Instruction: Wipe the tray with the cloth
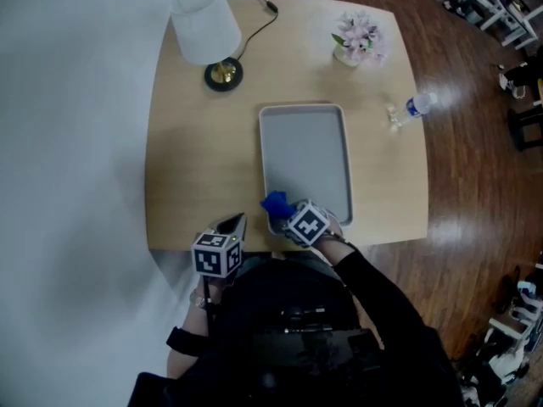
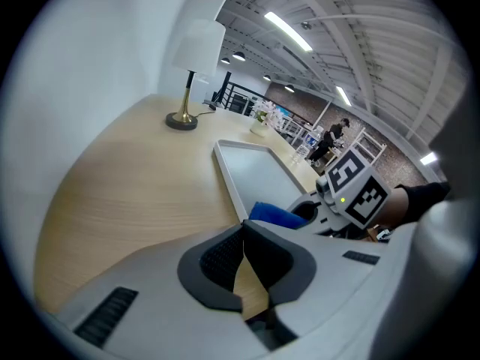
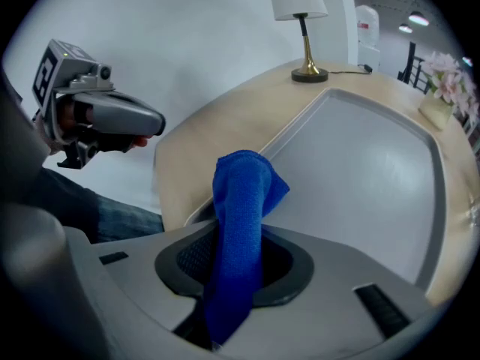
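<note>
A grey rectangular tray (image 1: 305, 155) lies in the middle of the wooden table (image 1: 195, 168). My right gripper (image 1: 287, 214) is at the tray's near left corner, shut on a folded blue cloth (image 3: 238, 223) that sticks out past the jaws over the tray (image 3: 375, 163). The cloth (image 1: 276, 202) shows as a blue tuft at the tray's near edge. My left gripper (image 1: 233, 224) hovers at the table's near edge, left of the tray, with its jaws shut and nothing between them (image 2: 241, 255). In the left gripper view the cloth (image 2: 276, 214) and the right gripper (image 2: 322, 208) sit at the tray's corner (image 2: 251, 171).
A white-shaded lamp with a brass base (image 1: 212, 36) stands at the table's far left, its cord trailing off the back. A pot of pink flowers (image 1: 358, 41) sits at the far right. A plastic water bottle (image 1: 416, 107) lies near the right edge. Wooden floor surrounds the table.
</note>
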